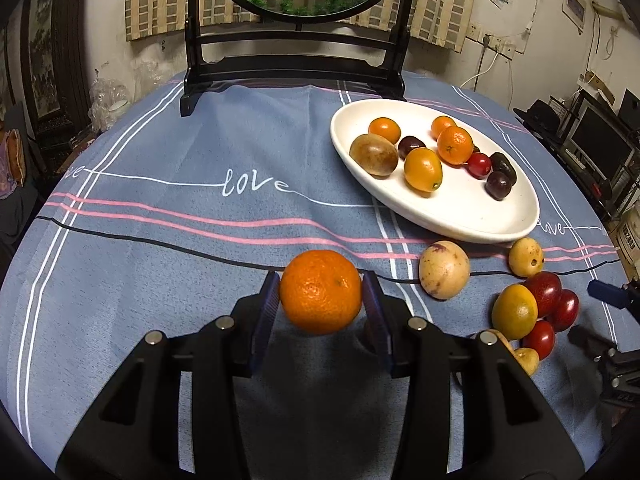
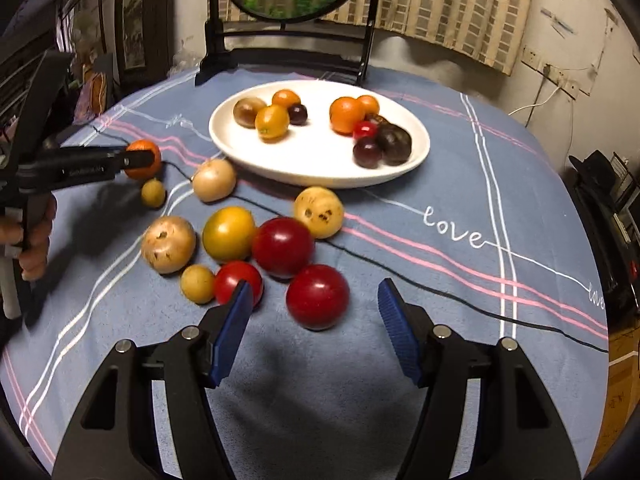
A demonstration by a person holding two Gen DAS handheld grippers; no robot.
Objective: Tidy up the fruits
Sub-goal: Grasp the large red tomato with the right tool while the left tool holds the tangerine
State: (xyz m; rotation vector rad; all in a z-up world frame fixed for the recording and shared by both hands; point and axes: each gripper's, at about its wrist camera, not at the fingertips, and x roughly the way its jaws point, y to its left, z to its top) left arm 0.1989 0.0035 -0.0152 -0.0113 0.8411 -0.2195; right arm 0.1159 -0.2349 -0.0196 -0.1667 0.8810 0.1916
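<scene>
My left gripper (image 1: pixel 321 294) is shut on an orange mandarin (image 1: pixel 320 292), held just above the blue cloth; from the right wrist view the same mandarin (image 2: pixel 138 152) shows at the far left in that gripper (image 2: pixel 136 160). The white oval plate (image 1: pixel 480 216) (image 2: pixel 248 148) holds several oranges, dark plums and a brown fruit. My right gripper (image 2: pixel 316 304) stands open over a red fruit (image 2: pixel 317 295), its pads apart from it. Loose on the cloth lie several more fruits: red (image 2: pixel 283 246), yellow (image 2: pixel 228 233) and tan (image 2: pixel 168 243). In the left wrist view the right gripper's blue fingertip (image 1: pixel 604 291) shows at the right edge.
A dark wooden stand (image 1: pixel 292 68) with a round painted screen stands at the table's back edge behind the plate. A person's hand (image 2: pixel 36 236) grips the left tool's handle. The round table drops off on all sides, with shelves and monitors (image 1: pixel 592 140) beyond the right edge.
</scene>
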